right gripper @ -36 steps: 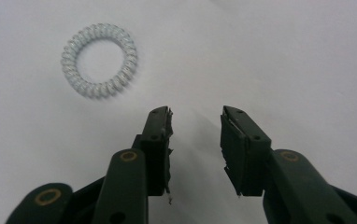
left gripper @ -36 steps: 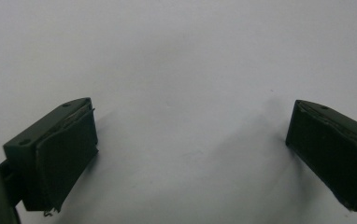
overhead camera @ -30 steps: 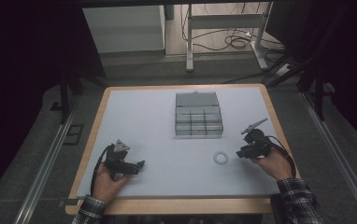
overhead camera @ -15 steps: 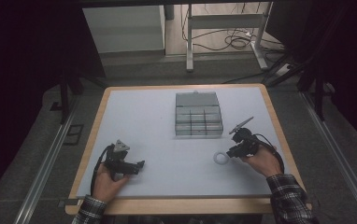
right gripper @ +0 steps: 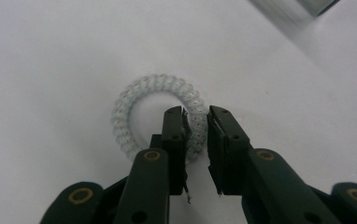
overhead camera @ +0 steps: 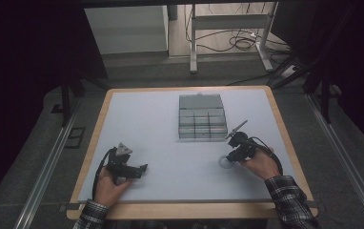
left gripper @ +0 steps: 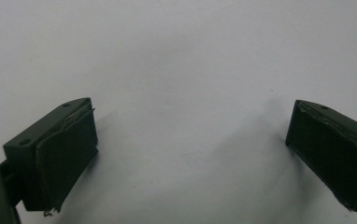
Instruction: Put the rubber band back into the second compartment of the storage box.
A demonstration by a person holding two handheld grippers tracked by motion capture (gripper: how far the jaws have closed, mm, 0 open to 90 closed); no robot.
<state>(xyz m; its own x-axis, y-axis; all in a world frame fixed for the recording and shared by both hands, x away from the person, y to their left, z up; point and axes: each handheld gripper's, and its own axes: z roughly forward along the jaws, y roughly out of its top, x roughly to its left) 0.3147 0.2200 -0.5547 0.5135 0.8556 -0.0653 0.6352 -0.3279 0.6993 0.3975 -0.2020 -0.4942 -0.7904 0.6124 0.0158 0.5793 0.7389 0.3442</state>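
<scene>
Across the white counter, framed by its wooden edge, items are widely spaced, which leaves each hand free working room. At the far centre stands a clear compartmented organiser box, lid raised at the back, its cells open to the top; judged from this, it is the likely destination for small items, though what the cells hold cannot be told. On the near left, the left claw rests low over bare counter, jaws wide apart with nothing between them, as the left gripper view confirms; it appears parked, out of the way of the working hand. On the near right, the right claw is angled down to the counter surface, its jaws having just been closing, and they now stand almost together with one side of the coil hair tie between them. The pads straddle the coil's wall, one inside the ring and one outside, a sensible hold for a soft loop lying flat. That tie lies just in front of the box, toward the person.
</scene>
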